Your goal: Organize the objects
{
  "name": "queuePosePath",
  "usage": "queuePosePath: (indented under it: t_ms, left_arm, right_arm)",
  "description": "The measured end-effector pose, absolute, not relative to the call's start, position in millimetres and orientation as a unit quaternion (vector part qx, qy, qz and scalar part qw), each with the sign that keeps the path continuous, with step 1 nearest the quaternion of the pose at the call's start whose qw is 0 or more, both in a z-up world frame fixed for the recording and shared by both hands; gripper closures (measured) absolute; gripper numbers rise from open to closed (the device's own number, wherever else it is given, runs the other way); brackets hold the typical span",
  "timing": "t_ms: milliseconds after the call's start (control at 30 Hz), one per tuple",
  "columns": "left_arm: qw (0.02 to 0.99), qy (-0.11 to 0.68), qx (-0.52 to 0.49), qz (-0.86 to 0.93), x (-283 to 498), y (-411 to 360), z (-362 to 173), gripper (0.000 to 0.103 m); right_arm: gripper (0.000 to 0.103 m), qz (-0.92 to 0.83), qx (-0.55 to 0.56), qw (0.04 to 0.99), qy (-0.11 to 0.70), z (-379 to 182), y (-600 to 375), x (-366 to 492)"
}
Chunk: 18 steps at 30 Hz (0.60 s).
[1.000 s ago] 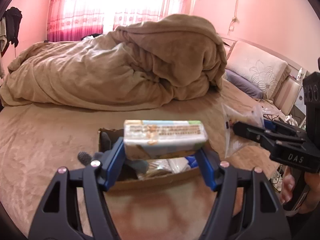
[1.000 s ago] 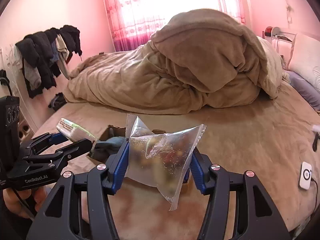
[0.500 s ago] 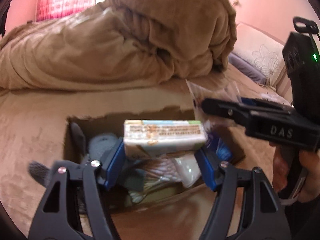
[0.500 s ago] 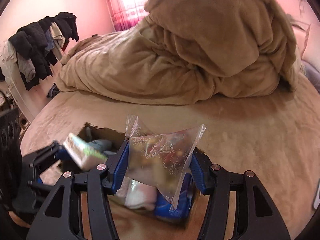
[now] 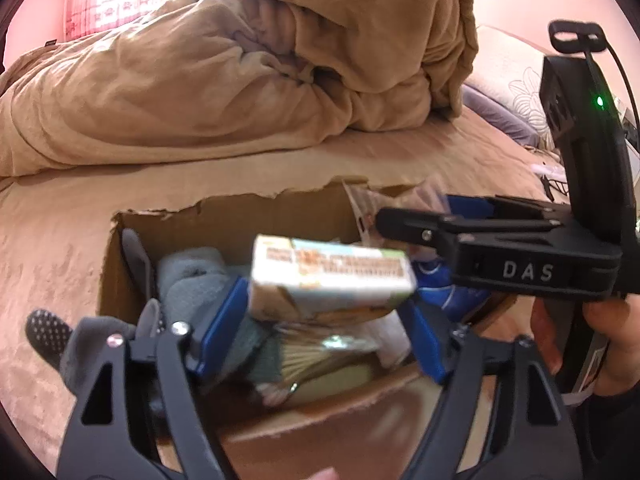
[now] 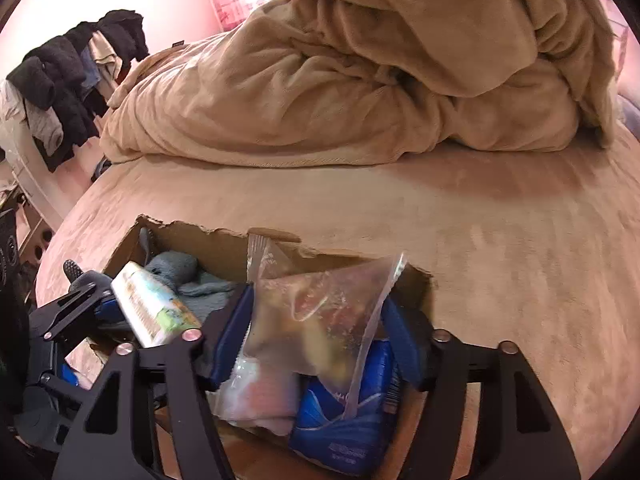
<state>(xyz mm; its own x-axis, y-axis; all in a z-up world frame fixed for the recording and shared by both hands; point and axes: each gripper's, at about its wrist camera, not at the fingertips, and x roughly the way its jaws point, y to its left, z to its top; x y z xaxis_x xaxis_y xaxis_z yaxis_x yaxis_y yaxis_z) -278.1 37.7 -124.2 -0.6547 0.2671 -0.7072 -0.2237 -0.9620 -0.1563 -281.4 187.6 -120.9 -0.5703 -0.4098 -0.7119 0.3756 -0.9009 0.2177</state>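
Note:
My left gripper (image 5: 320, 316) is shut on a white-and-green carton (image 5: 330, 276) and holds it over an open cardboard box (image 5: 240, 216) on the bed. My right gripper (image 6: 316, 340) is shut on a clear plastic bag of small items (image 6: 320, 312), just above the same box (image 6: 192, 236). The carton also shows in the right wrist view (image 6: 152, 304). Inside the box lie grey socks (image 5: 192, 280), a blue packet (image 6: 344, 420) and a pale pouch (image 6: 260, 396). The right gripper's body (image 5: 520, 268) reaches over the box's right side in the left wrist view.
A heaped tan blanket (image 5: 240, 60) fills the far half of the bed. A dotted grey sock (image 5: 48, 328) lies outside the box at the left. Clothes (image 6: 68, 80) hang at the far left. Pillows (image 5: 516, 96) sit at the right.
Both grippers have moved forward and down over the box with their objects still held. The box now fills the lower part of both views.

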Motion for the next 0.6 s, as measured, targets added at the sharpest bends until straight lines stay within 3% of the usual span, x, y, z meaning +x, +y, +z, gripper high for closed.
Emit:
queuePosePath:
  t_ms: [167,600]
  left_arm:
    - [0.123,-0.034,-0.387,0.913,-263.7,34.5,-110.3,0.008]
    - [0.047,-0.035,-0.393,0.918,-192.5,16.5,-76.4,0.006]
  right_arm:
    - [0.026,-0.895,0.391,0.212,-0.025,-108.3,196.7,-268.7]
    - [0.020,-0.901,0.397,0.172,-0.013,-80.1,208.0,-199.7]
